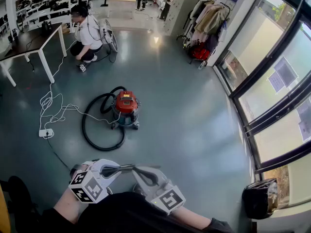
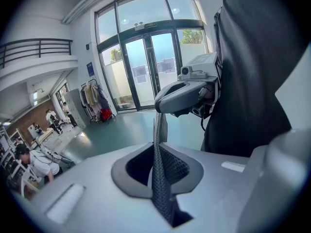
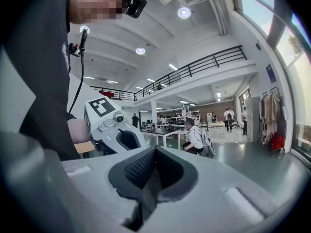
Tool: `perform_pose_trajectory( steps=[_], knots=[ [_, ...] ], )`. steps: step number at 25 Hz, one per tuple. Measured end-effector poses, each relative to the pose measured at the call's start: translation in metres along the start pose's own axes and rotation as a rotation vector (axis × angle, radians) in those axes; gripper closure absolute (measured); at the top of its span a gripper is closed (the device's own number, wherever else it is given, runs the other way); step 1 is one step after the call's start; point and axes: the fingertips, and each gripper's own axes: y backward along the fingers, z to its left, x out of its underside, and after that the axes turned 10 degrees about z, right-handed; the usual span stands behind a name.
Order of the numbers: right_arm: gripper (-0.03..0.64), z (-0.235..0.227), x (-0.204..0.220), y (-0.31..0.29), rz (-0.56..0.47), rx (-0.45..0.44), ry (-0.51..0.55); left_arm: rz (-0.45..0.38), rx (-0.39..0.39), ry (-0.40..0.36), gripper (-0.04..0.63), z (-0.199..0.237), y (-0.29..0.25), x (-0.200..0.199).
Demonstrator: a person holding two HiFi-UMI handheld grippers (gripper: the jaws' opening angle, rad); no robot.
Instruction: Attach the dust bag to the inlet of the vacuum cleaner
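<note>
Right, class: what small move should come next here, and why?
Probably step toward the red-lidded canister vacuum cleaner. It stands well off across the grey-green floor, while the left gripper and right gripper are both shut, empty and near the person's body.

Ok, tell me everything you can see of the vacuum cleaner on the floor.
The vacuum cleaner is a small canister: red lid with a pale label, metal-looking drum below, castors at the base. It stands upright in the open on the grey-green floor. Its black hose lies in a wide loop on the floor beside it, and a white cable runs up to it. Nothing else touches it.
</note>
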Motion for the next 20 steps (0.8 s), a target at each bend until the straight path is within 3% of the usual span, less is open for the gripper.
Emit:
perform_pose_trajectory(
  steps=[20],
  knots=[
    [0.624,-0.019,0.004,0.006,-0.043,-0.034,-0.036,0.033,0.014,0.014,0.554,0.000,-0.024,-0.005]
  ],
)
